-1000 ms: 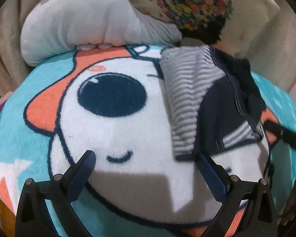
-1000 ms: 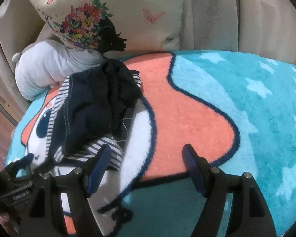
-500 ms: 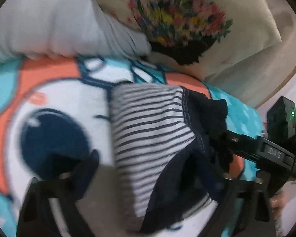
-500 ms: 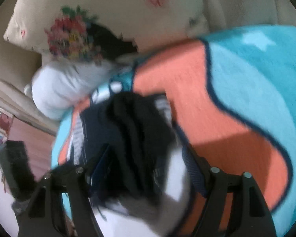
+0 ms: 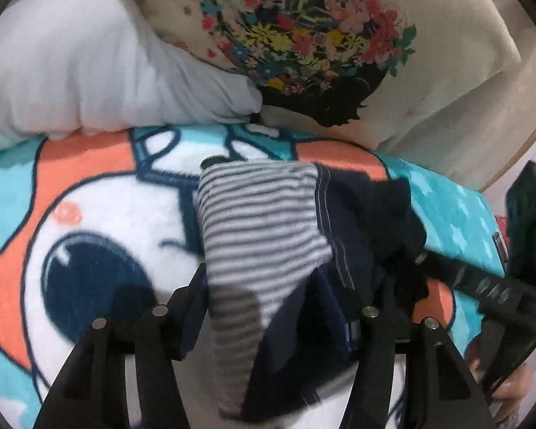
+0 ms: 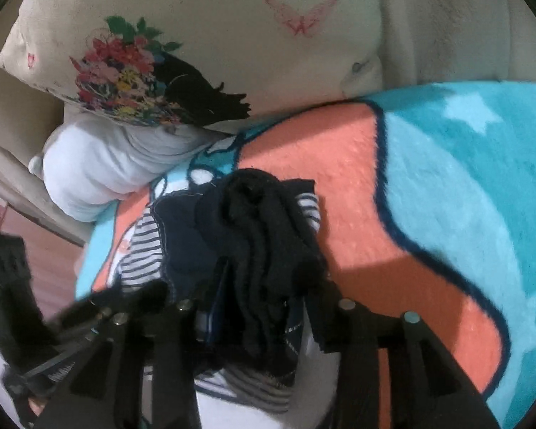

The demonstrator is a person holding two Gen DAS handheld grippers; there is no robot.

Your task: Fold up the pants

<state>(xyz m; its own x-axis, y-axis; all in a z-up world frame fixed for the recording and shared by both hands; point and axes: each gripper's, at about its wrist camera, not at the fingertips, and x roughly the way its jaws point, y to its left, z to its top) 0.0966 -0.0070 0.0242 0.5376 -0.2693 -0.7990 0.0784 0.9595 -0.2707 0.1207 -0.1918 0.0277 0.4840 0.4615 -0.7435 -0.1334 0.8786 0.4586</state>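
The pants [image 5: 264, 228] are a bunched heap of grey-and-white striped and dark navy cloth on a cartoon blanket [image 5: 89, 214]. My left gripper [image 5: 268, 304] has its jaws closed in on the near striped and navy edge of the heap. In the right wrist view the pants [image 6: 253, 236] show as dark folds with striped parts. My right gripper [image 6: 264, 304] is closed in on the dark cloth at the heap's near right side. The two grippers sit side by side; the right one also shows in the left wrist view [image 5: 482, 282].
A cream pillow with a flower print [image 5: 303, 35] and a white cushion [image 5: 71, 71] lie at the far edge of the blanket. The blanket's orange and teal part [image 6: 446, 196] stretches to the right. A floor [image 6: 46, 250] shows beyond the left edge.
Both grippers moved forward onto the heap of pants and their jaws narrowed from wide open to closed on the cloth.
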